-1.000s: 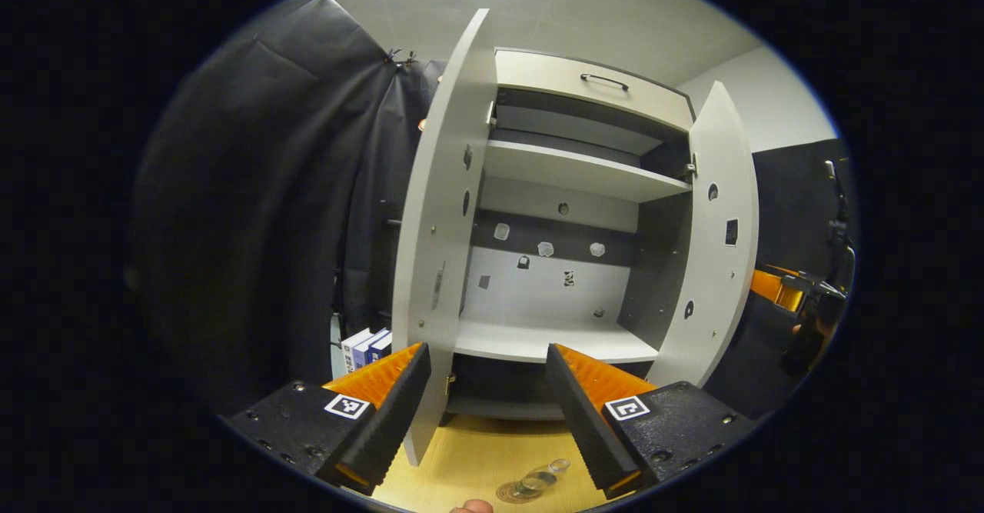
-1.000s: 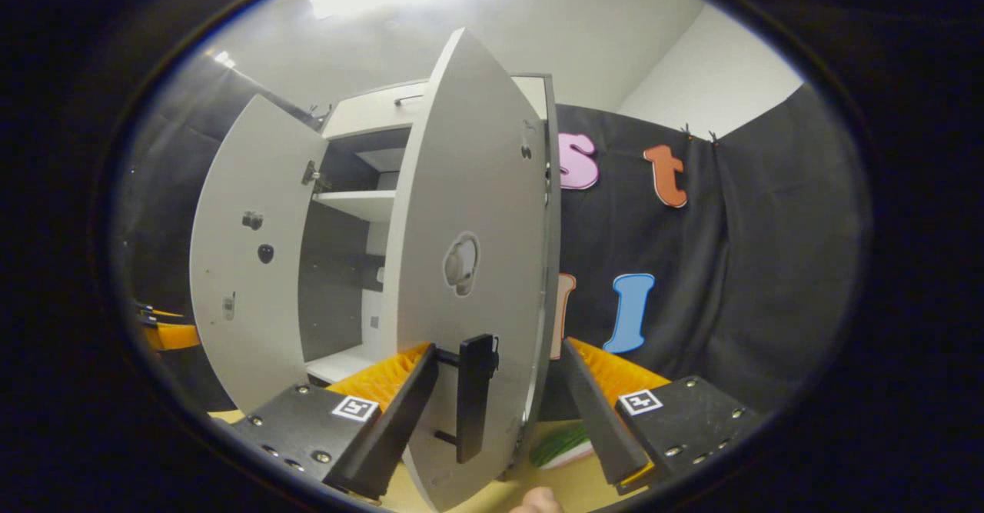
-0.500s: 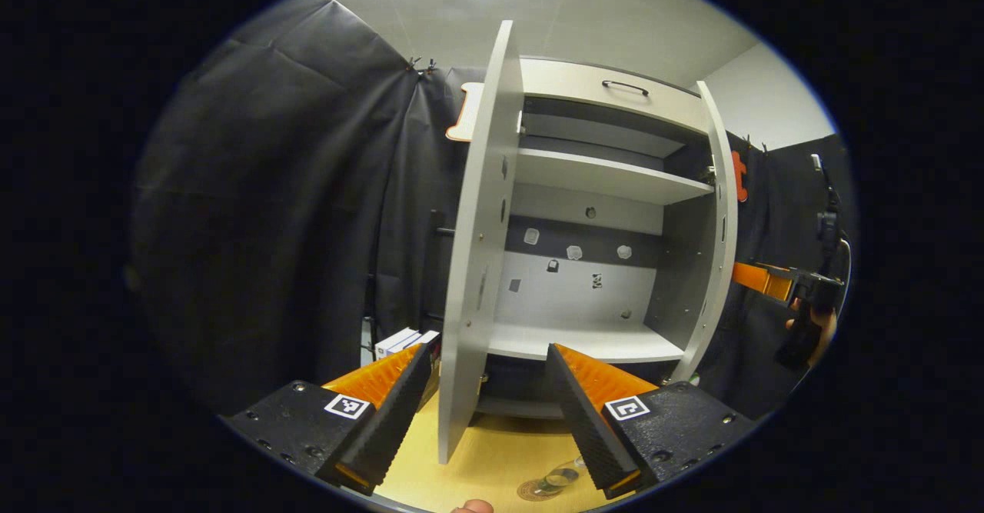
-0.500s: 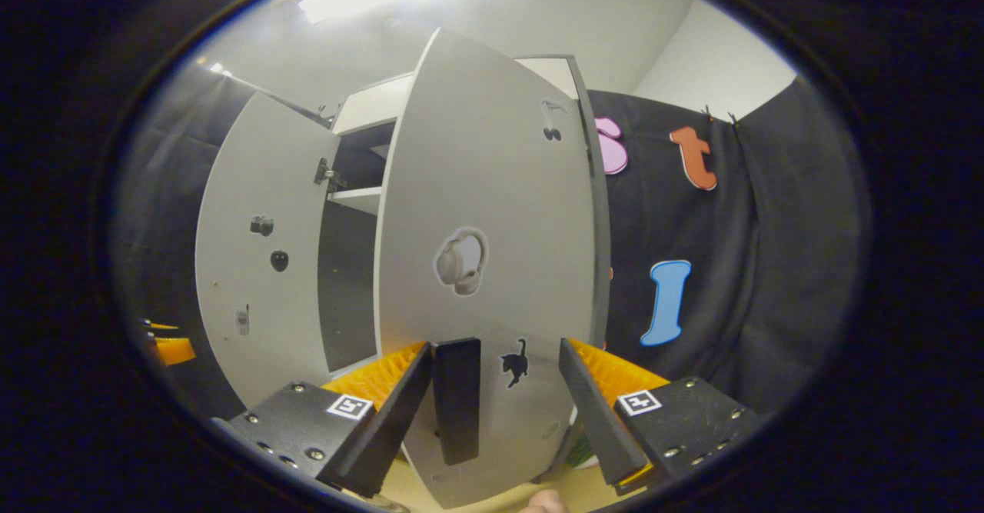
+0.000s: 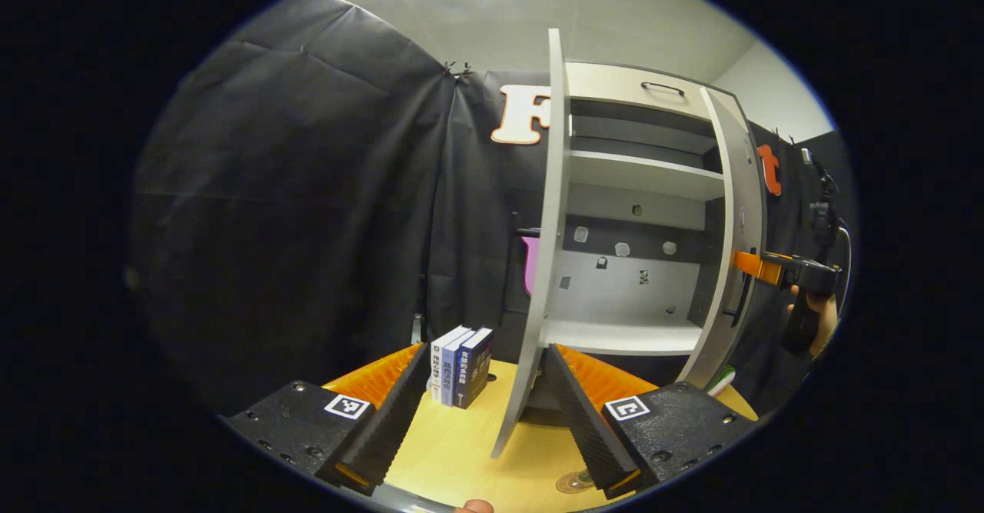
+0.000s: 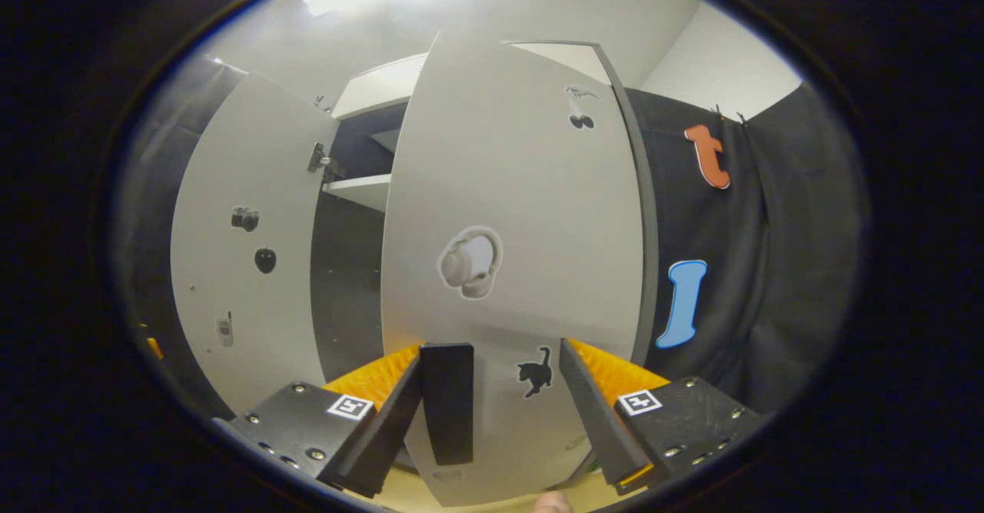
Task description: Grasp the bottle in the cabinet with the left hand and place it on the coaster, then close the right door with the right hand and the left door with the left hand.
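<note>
In the left gripper view the cabinet stands with bare shelves, its left door edge-on and wide open; the coaster lies on the table beside books, the bottle hidden; the left gripper hangs spread, holding nothing.

In the right gripper view the right door is partly closed; the right gripper is spread, its handle between the fingers.

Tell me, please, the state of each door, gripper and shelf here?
Left door: wide open, edge-on.
Right door: partly closed, gap remains.
Left gripper: open, around the left door's edge.
Right gripper: open, at the door handle.
Cabinet shelves: bare.
Books: upright.
</note>
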`<state>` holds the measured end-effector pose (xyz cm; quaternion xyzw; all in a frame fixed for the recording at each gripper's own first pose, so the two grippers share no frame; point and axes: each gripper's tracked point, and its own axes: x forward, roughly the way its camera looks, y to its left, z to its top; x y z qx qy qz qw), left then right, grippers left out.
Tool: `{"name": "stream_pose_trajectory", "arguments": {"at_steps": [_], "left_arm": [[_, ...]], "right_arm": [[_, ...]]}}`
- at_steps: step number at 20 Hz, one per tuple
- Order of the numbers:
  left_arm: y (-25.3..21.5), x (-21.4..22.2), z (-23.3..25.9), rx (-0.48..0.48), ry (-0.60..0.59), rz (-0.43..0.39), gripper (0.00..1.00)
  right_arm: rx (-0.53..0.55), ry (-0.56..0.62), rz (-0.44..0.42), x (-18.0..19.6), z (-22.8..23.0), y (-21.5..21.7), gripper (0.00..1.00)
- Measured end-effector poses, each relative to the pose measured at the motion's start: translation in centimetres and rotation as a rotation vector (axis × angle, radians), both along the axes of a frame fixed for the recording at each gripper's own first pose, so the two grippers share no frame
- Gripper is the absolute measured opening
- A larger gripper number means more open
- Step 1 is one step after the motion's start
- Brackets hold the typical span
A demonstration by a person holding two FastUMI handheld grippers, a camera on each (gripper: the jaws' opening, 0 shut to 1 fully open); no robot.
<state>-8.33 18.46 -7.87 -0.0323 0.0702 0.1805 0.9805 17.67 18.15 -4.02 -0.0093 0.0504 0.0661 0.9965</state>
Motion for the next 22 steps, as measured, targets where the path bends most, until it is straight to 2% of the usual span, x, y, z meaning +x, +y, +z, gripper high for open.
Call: {"name": "stream_pose_trajectory", "arguments": {"at_steps": [1,2,4,11,12,13,14,15,16,17,18,22], "left_arm": [[0.4,-0.2,0.0,-0.001,0.001,0.006,0.95],[0.7,-0.3,-0.1,-0.001,0.002,0.011,0.91],[1.4,-0.4,0.0,0.002,0.002,0.014,0.95],[3.3,0.0,0.1,0.02,0.015,-0.006,0.95],[3.3,0.0,0.0,0.014,0.015,-0.01,0.91],[3.4,0.1,-0.1,0.009,0.017,-0.013,0.91],[3.6,0.2,-0.2,0.005,0.02,-0.014,0.91],[4.3,0.4,-0.3,0.003,0.024,-0.015,0.95],[4.8,0.6,-0.3,0.003,0.026,-0.014,0.96],[5.3,0.9,-0.5,0.003,0.027,-0.013,0.95],[5.6,1.0,-0.6,0.002,0.027,-0.011,0.91],[6.8,1.0,-1.1,-0.004,0.031,0.006,0.91]], "right_arm": [[0.0,-0.002,-0.004,0.3,-0.1,0.2,1.0],[0.0,-0.002,-0.009,0.7,-0.1,0.4,1.0],[-0.004,-0.001,-0.02,1.2,-0.3,0.9,1.0],[-0.004,0.009,-0.067,3.6,-1.0,2.3,0.99],[-0.003,0.014,-0.073,4.0,-1.2,2.5,0.96],[-0.003,0.016,-0.077,4.3,-1.3,2.7,0.96],[-0.004,0.016,-0.083,4.7,-1.4,2.9,1.0],[-0.005,0.016,-0.091,4.9,-1.5,3.0,1.0],[-0.005,0.014,-0.099,5.3,-1.6,3.1,1.0],[-0.006,0.013,-0.105,5.5,-1.7,3.2,1.0],[-0.007,0.011,-0.11,5.7,-1.8,3.4,1.0],[-0.005,0.009,-0.122,6.7,-2.0,3.7,1.0]]}}
